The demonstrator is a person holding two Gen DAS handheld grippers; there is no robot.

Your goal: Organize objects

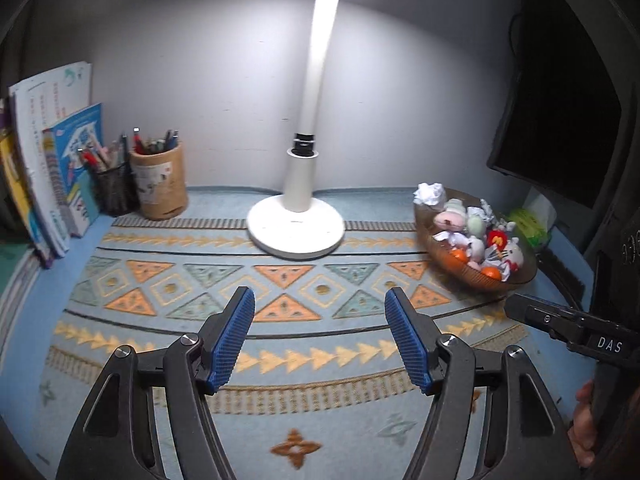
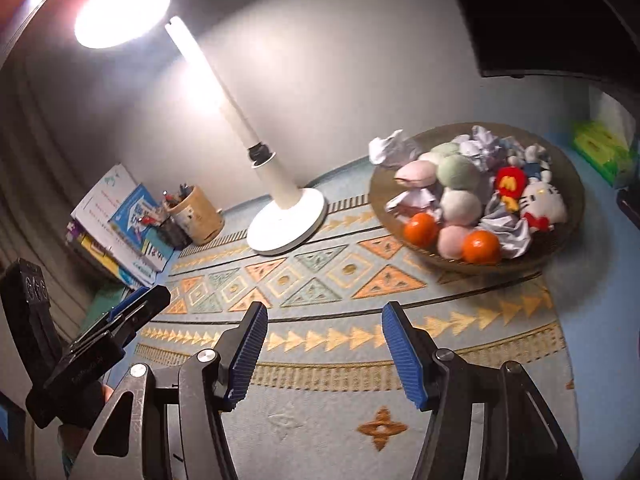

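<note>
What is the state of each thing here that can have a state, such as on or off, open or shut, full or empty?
Desk lamp: switched on, upright.
Left gripper: open, holds nothing.
Right gripper: open, holds nothing.
Basket: full of plush toys, crumpled paper and oranges.
Beige pen holder: upright, full of pens.
Black mesh pen holder: upright, holds pens.
Books: standing, leaning against each other.
Monitor: screen dark.

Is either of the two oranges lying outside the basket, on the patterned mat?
No, both oranges sit inside the basket, at its front edge among the plush toys.
</note>
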